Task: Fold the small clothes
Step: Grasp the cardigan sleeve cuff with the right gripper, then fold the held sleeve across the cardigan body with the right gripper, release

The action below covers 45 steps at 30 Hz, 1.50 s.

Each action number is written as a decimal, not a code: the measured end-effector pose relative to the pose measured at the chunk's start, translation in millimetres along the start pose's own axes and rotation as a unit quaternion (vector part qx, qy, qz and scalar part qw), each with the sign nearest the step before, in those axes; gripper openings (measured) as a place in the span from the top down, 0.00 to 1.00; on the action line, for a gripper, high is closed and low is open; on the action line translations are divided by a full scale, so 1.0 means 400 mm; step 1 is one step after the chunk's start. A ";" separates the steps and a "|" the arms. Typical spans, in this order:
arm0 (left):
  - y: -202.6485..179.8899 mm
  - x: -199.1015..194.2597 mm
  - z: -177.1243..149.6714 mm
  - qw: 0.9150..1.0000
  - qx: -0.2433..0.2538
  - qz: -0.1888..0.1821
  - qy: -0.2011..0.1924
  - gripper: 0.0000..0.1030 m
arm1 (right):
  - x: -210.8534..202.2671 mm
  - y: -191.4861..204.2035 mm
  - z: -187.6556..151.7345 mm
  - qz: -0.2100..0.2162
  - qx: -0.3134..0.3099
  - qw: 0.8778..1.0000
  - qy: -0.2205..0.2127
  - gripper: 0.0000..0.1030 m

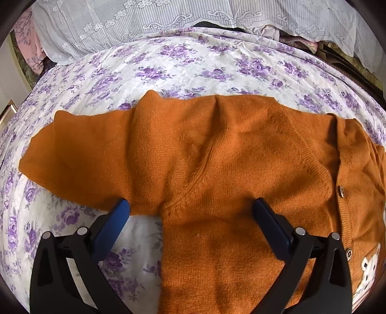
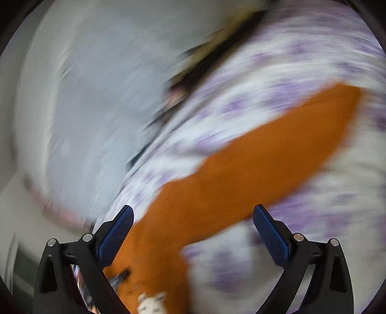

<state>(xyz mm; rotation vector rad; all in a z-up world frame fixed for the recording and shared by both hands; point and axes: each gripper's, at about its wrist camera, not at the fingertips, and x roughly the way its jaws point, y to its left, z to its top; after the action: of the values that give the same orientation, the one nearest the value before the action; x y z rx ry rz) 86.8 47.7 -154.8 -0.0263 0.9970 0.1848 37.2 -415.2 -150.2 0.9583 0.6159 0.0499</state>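
Floral sheet (image 1: pixel 193 62); one cardigan (image 1: pixel 217 157) (orange)

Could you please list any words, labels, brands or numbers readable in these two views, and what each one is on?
None can be read.
The orange cardigan carries only buttons and a white animal motif, without lettering.
The floral sheet has only a print.
The right wrist view is too blurred.

Bed bkgd, non-task stuff only

White sheet w/ purple roses (image 1: pixel 183 65) covers surface; white lace cloth (image 1: pixel 135 21) bunched along far edge, pink floral fabric (image 1: pixel 29 41) at far left. Right wrist view too blurred for detail.
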 end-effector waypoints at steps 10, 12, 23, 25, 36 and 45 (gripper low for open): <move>-0.001 -0.003 -0.003 1.000 0.001 0.002 -0.002 0.04 | 0.004 -0.102 0.091 -0.039 0.086 0.993 -0.069 0.16; -0.002 -0.003 -0.004 1.000 0.001 0.002 -0.002 0.04 | 0.023 -0.110 0.116 -0.049 0.090 0.992 -0.071 0.15; -0.002 -0.004 -0.004 1.000 0.003 0.005 -0.004 0.04 | 0.033 -0.196 0.132 -0.030 0.142 0.987 -0.074 0.95; -0.002 -0.004 -0.002 1.000 0.003 0.005 -0.004 0.04 | 0.029 -0.224 0.126 0.010 0.172 0.982 -0.078 0.95; 0.001 -0.005 0.003 1.000 0.003 -0.002 0.002 0.04 | -0.013 0.065 0.094 0.020 -0.057 0.994 -0.093 0.95; 0.004 -0.048 0.066 0.994 -0.010 -0.107 0.022 0.04 | 0.025 0.302 0.011 0.078 -0.145 0.985 -0.043 0.95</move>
<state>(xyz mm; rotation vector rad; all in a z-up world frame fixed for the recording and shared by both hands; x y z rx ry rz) 98.3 49.5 -124.3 -0.1547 1.0298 -0.0023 75.0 -344.7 -59.1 0.7201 0.4385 0.2297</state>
